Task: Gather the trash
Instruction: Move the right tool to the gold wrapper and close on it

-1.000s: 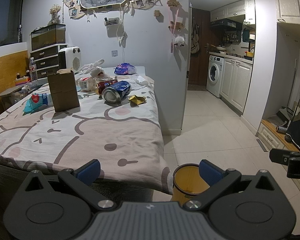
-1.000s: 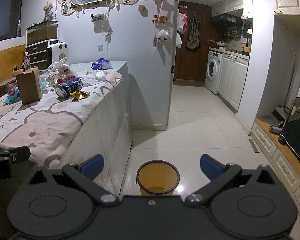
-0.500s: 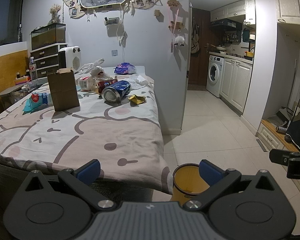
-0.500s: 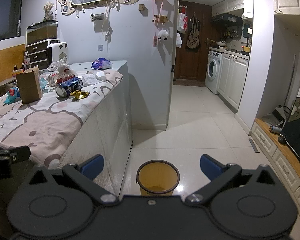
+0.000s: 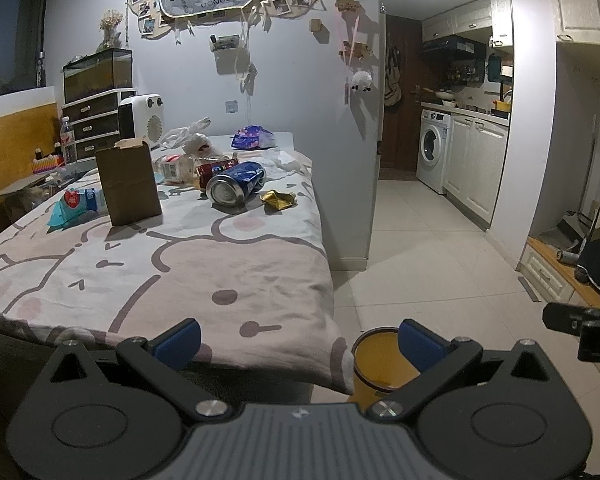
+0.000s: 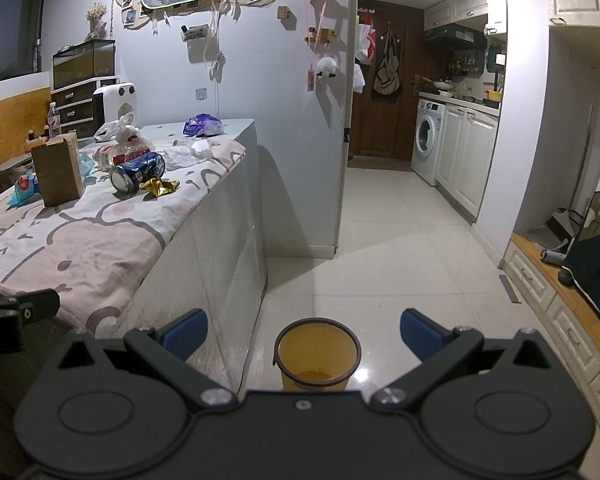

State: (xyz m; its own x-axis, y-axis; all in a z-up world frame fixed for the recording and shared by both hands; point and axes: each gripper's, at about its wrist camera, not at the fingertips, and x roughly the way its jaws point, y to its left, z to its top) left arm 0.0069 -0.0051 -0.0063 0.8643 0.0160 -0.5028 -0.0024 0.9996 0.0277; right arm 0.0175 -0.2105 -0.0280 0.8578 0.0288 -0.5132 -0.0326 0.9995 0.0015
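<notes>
Trash lies far down the cloth-covered table (image 5: pixel 148 272): a blue can (image 5: pixel 236 186) on its side, a gold wrapper (image 5: pixel 279 199), a brown paper bag (image 5: pixel 129 184) standing upright, a teal wipes pack (image 5: pixel 76 206) and a bread bag (image 5: pixel 176 168). A yellow bin (image 6: pixel 317 354) stands on the floor beside the table's near corner. My left gripper (image 5: pixel 298 338) is open over the table's near edge, holding nothing. My right gripper (image 6: pixel 304 330) is open above the bin. The can (image 6: pixel 137 176) and wrapper (image 6: pixel 159 187) also show in the right wrist view.
A white heater (image 5: pixel 141 118), drawers (image 5: pixel 96 124) and a water bottle (image 5: pixel 68 140) stand behind the table. A purple bag (image 5: pixel 254 138) lies at its far end. A wall end (image 6: pixel 300 128) rises past the table. Tiled floor (image 6: pixel 380 240) runs toward a washing machine (image 6: pixel 428 140).
</notes>
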